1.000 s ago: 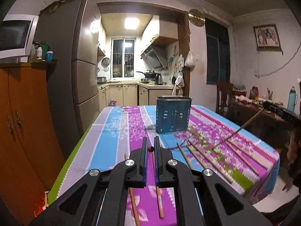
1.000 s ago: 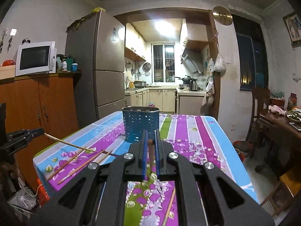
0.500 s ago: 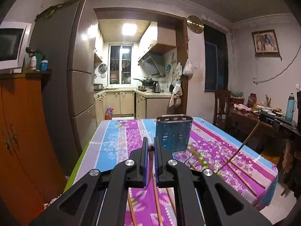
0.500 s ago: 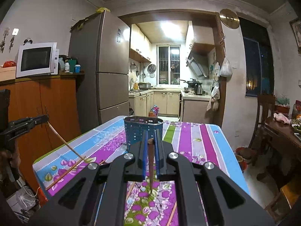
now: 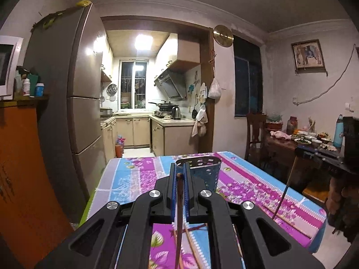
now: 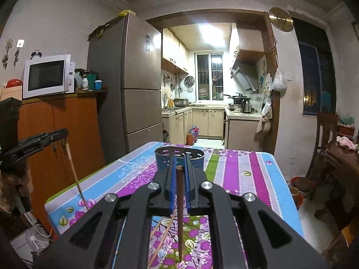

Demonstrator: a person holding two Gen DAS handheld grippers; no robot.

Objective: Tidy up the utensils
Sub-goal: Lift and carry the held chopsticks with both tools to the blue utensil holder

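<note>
My left gripper [image 5: 178,172] is shut on a brown chopstick [image 5: 178,215] that hangs almost upright, tip down over the table. My right gripper [image 6: 180,163] is shut on a dark brown chopstick [image 6: 180,213], also near upright. A blue perforated utensil holder [image 5: 203,172] stands on the striped floral tablecloth just beyond both grippers; it also shows in the right wrist view [image 6: 179,158]. Loose chopsticks [image 6: 161,235] lie on the cloth below the right gripper. The left gripper with its chopstick shows at the left of the right wrist view [image 6: 40,141].
The table [image 5: 258,190] is narrow, with edges close on both sides. A fridge [image 6: 130,89] and an orange cabinet [image 6: 58,134] with a microwave stand to the left. A dark wooden side table [image 5: 314,152] with dishes and a chair stands to the right.
Both grippers have risen and tilted, lifting their chopsticks from lying low on the table to near upright. The utensil holder now sits lower in both views.
</note>
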